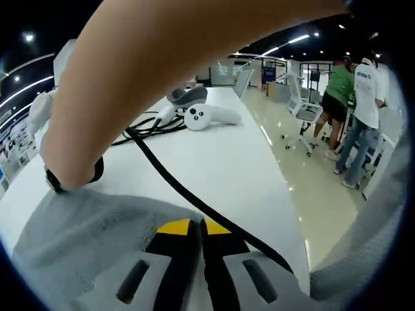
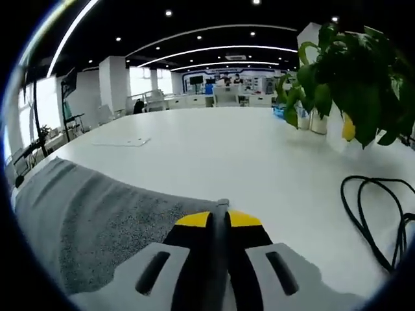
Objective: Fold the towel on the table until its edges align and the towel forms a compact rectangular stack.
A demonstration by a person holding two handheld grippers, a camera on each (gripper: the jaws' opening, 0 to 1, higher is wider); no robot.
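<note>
here both jaw pairs are pinched together on the grey towel [image 2: 97,220]: left gripper [image 1: 196,227], right gripper [image 2: 219,217]; a forearm [image 1: 162,71] hides the table [image 1: 220,162] toward 11 o'clock.

A large open office with a dark ceiling [image 2: 214,13] carries curved light strips [image 2: 214,48] and small spotlights. A glossy pale floor [image 1: 311,175] runs beside a long white table [image 2: 214,149]. 2 people [image 1: 353,97] stand near white office chairs [image 1: 301,103]. Bright windows [image 2: 146,81] line the far wall, and a green potted plant [image 2: 350,71] stands on the tabletop.
</note>
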